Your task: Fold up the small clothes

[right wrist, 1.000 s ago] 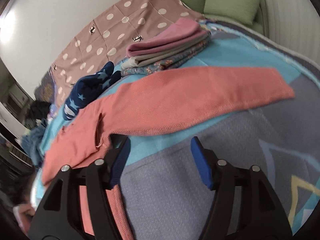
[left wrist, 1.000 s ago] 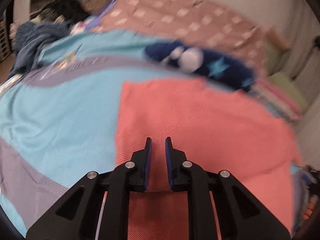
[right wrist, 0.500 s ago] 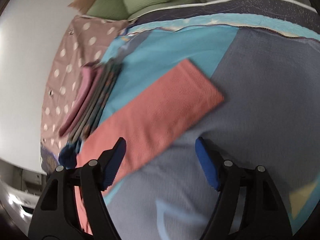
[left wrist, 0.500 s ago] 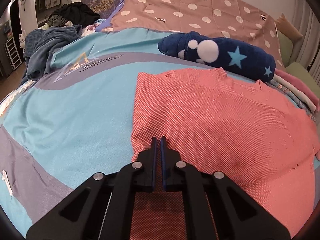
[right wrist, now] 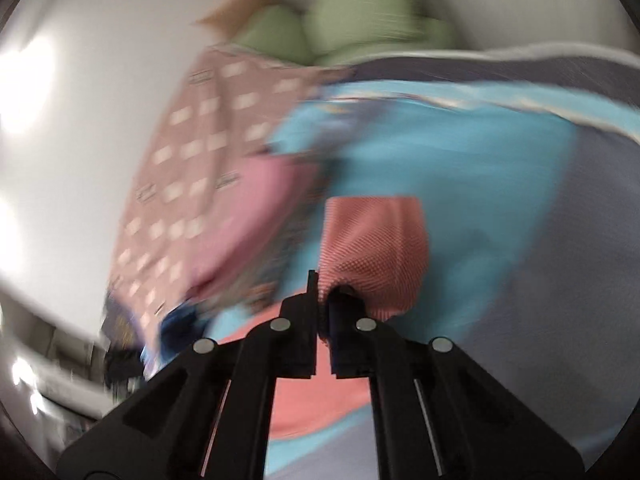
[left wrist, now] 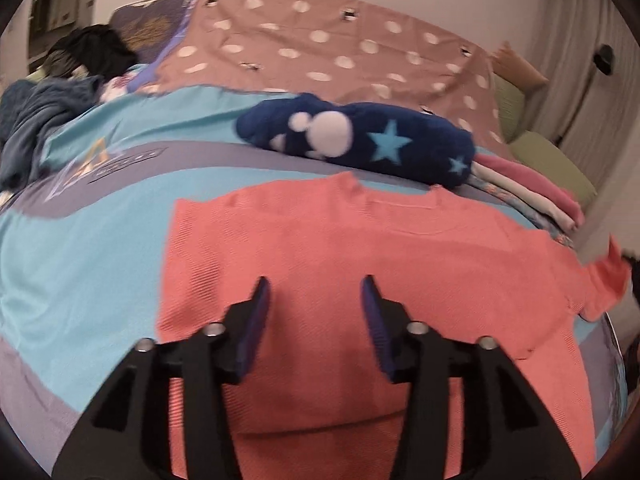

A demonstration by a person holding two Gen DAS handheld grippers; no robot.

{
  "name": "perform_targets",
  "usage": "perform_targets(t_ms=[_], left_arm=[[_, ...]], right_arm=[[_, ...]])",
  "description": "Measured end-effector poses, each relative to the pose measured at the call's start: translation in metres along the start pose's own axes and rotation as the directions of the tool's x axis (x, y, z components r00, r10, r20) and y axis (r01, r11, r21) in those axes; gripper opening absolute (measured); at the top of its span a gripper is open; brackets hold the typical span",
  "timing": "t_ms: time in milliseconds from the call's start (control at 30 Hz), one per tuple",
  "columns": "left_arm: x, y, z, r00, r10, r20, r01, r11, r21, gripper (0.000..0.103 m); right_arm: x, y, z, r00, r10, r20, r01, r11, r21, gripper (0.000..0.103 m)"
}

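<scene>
A coral-red knit top (left wrist: pixel 360 256) lies flat on the blue and grey bedspread (left wrist: pixel 80 264), neckline at the far side. My left gripper (left wrist: pixel 316 300) is open and empty, low over the top's body. In the right wrist view, my right gripper (right wrist: pixel 322 292) is shut on the end of the top's sleeve (right wrist: pixel 376 248), which bunches up at the fingertips and is lifted off the bedspread (right wrist: pixel 520 208). That view is blurred. The sleeve's raised end also shows at the right edge of the left wrist view (left wrist: pixel 608 276).
A dark blue star-patterned garment (left wrist: pixel 360 140) lies beyond the top's neckline. A stack of folded pink and patterned clothes (left wrist: pixel 532 196) sits at the far right. A polka-dot brown sheet (left wrist: pixel 340 48), green pillows (right wrist: pixel 344 28) and a heap of dark clothes (left wrist: pixel 48 92) line the bed's far side.
My left gripper was shut half a second ago and has opened, leaving the top flat. My right gripper was open over the sleeve and has shut on its end and lifted it.
</scene>
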State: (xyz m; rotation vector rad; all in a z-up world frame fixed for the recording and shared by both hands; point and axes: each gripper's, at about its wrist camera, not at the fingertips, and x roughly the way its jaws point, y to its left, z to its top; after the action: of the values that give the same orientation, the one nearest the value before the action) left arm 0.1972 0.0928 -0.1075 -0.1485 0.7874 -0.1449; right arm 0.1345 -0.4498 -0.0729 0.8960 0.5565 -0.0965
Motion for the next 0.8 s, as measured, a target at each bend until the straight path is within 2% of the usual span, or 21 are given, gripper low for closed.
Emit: perform_targets(t_ms=[100,133,233,300,333,433,500,567,667,733,800], left_arm=[[0.016,-0.006,-0.004,0.998,-0.033,-0.059,0.033,0.999,0.013,0.057],[0.018,-0.004,-0.005,0.997,-0.049,-0.066,0.050,0.999,0.004,0.058],[0.016,0.008,-0.006,0.992,-0.119,-0.051,0.116,0.991,-0.064,0.058],[0.017,0.011,-0.007,0.989,-0.143,-0.046,0.138,0.987,-0.083,0.059],[0.017,0.011,-0.007,0.988,-0.146,-0.045,0.142,0.986,-0.086,0.059],[0.017,0.010,-0.007,0.988,-0.151,-0.044,0.147,0.986,-0.083,0.060],[0.017,0.012,-0.007,0.986,-0.163,-0.043,0.158,0.983,-0.090,0.061],[0.017,0.015,-0.007,0.983,-0.181,-0.040,0.176,0.979,-0.101,0.062],[0.016,0.016,-0.006,0.980,-0.197,-0.033,0.192,0.975,-0.111,0.062],[0.014,0.017,-0.006,0.978,-0.207,-0.024,0.203,0.973,-0.114,0.062],[0.014,0.018,-0.006,0.976,-0.218,-0.023,0.214,0.970,-0.119,0.062]], right_arm=[[0.003,0.070,-0.023,0.993,0.116,-0.037,-0.120,0.983,-0.137,0.004],[0.007,0.102,-0.039,0.985,0.158,-0.070,-0.169,0.963,-0.211,0.004],[0.026,0.171,-0.088,0.965,0.203,-0.167,-0.254,0.888,-0.383,0.004],[0.049,0.208,-0.132,0.945,0.203,-0.255,-0.305,0.826,-0.474,0.004],[0.058,0.217,-0.148,0.936,0.196,-0.291,-0.323,0.807,-0.495,0.004],[0.094,0.225,-0.206,0.900,0.101,-0.424,-0.346,0.757,-0.554,0.005],[0.113,0.211,-0.233,0.874,0.013,-0.486,-0.329,0.753,-0.571,0.008],[0.123,0.198,-0.241,0.859,-0.026,-0.511,-0.314,0.761,-0.567,0.010],[0.117,0.200,-0.249,0.870,-0.034,-0.492,-0.310,0.739,-0.598,0.018],[0.115,0.207,-0.249,0.886,-0.039,-0.462,-0.301,0.711,-0.636,0.031],[0.115,0.210,-0.251,0.886,-0.023,-0.463,-0.308,0.717,-0.626,0.040]])
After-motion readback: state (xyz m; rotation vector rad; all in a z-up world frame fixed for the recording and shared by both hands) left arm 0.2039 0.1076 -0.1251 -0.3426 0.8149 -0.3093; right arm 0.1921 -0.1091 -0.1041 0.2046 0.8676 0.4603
